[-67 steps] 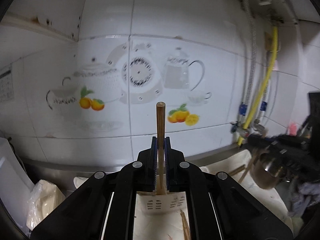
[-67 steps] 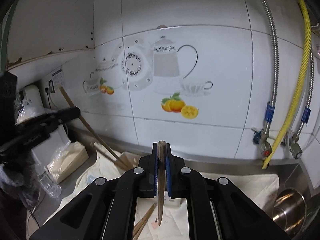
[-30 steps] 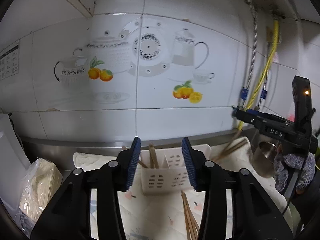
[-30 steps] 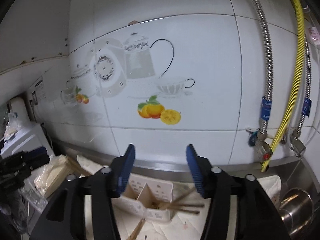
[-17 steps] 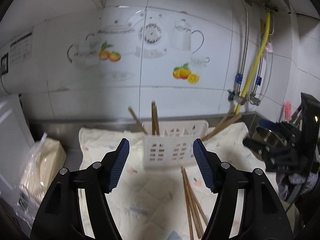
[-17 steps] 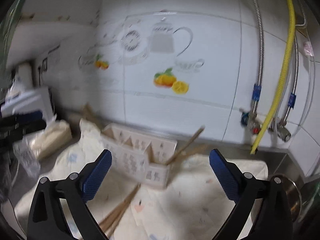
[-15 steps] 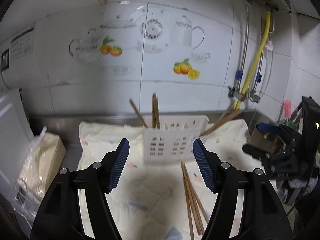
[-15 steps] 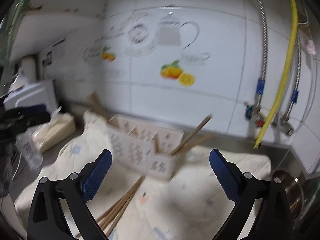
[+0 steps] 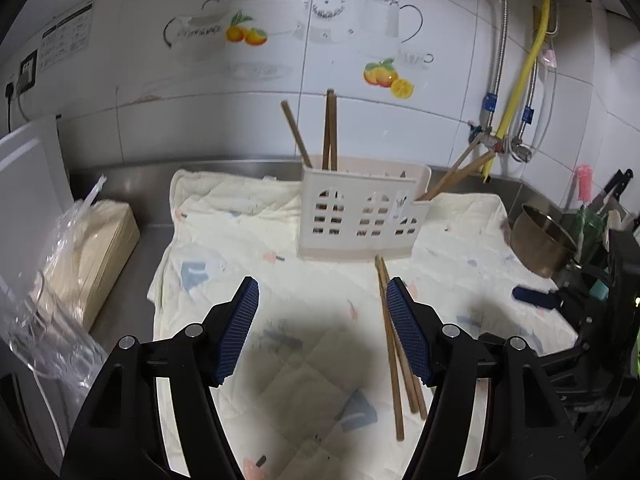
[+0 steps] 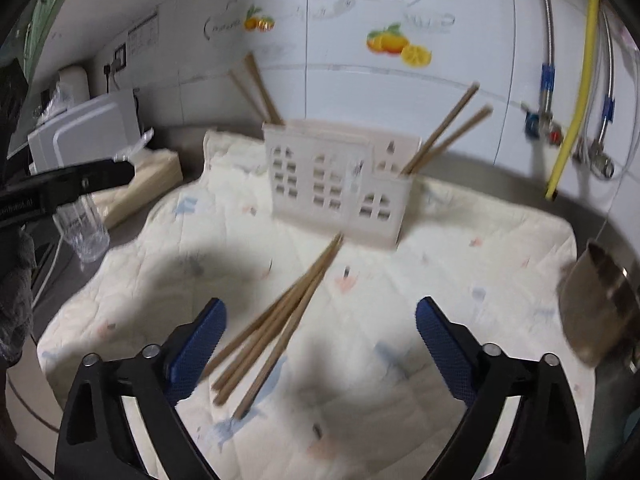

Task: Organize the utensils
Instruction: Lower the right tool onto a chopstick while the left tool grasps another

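Left gripper (image 9: pixel 322 330): jaws wide apart, nothing between the blue ribbed pads. Right gripper (image 10: pixel 320 350): also spread wide, empty. Both hover above the quilted cloth (image 9: pixel 280 240), fingers aimed toward the tiled wall.

Key relation: loose chopsticks (image 10: pixel 276 320) lie flat on the cloth in front of the white slotted utensil caddy (image 9: pixel 360 216), tips nearly touching its base. In the right wrist view they sit btw the fingers but left of centre, long axis diagonal, near ends down-left, far ends up-right toward the caddy. In the left wrist view the same bundle (image 9: pixel 396 344) runs almost straight fwd-back, just beside the right-hand finger, outside the gap. Judgement: right gripper is better placed; a grab would need the jaws turned to cross the sticks' axis, not run along it.

Already stowed: chopsticks in left compartment (image 9: pixel 326 128), upright to slightly tilted; chopsticks in right compartment (image 9: pixel 456 176) leaning far out to the right.

Materials/shapes:
- Chopsticks: brown wood or bamboo, thin, matte. At least 3 loose, fanned at the near ends; exact count unclear (right view blurred).
- Caddy: white-cream plastic, boxy, window-like cutouts, stepped lower at right end.
- Cloth: cream, quilted, soft, faint pastel print, so thin sticks may be hard to pinch off it.
- Steel pot (image 9: pixel 540 244) off to the right, clear plastic bag (image 9: pixel 60 280) at left.
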`<action>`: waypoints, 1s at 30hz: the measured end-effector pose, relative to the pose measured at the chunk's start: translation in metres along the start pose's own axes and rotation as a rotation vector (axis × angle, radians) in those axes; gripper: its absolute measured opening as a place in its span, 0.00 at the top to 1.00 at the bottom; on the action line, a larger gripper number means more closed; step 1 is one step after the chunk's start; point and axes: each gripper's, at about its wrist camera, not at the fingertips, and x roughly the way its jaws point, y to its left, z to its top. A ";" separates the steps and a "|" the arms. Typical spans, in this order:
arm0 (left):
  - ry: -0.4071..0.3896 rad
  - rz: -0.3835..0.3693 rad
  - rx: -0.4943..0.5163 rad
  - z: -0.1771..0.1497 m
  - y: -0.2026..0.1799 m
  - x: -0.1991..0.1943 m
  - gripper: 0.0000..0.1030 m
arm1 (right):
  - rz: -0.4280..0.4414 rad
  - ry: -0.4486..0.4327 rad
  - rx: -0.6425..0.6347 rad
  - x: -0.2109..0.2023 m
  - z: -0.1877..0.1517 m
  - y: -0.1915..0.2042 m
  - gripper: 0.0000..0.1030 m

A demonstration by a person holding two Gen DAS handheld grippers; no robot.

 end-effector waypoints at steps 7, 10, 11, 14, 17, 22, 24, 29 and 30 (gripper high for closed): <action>0.030 0.011 -0.005 -0.018 0.000 0.002 0.36 | 0.069 0.092 0.105 0.020 -0.025 0.008 0.43; 0.044 0.012 -0.010 -0.024 0.001 0.005 0.36 | 0.068 0.111 0.135 0.026 -0.030 0.011 0.52; 0.048 0.012 -0.015 -0.025 0.002 0.005 0.36 | 0.070 0.123 0.150 0.029 -0.032 0.012 0.54; 0.062 0.010 -0.031 -0.029 0.005 0.008 0.36 | 0.074 0.154 0.177 0.038 -0.037 0.015 0.63; 0.072 0.021 -0.029 -0.033 0.007 0.011 0.36 | 0.083 0.173 0.194 0.044 -0.040 0.018 0.70; 0.095 0.018 -0.035 -0.040 0.008 0.015 0.36 | 0.082 0.195 0.205 0.052 -0.042 0.023 0.80; 0.100 0.015 -0.037 -0.043 0.008 0.016 0.36 | 0.083 0.206 0.207 0.056 -0.042 0.025 0.86; 0.115 0.010 -0.038 -0.048 0.007 0.019 0.36 | 0.052 0.232 0.194 0.065 -0.043 0.029 0.89; 0.120 0.007 -0.036 -0.050 0.006 0.021 0.36 | 0.051 0.234 0.196 0.066 -0.044 0.029 0.89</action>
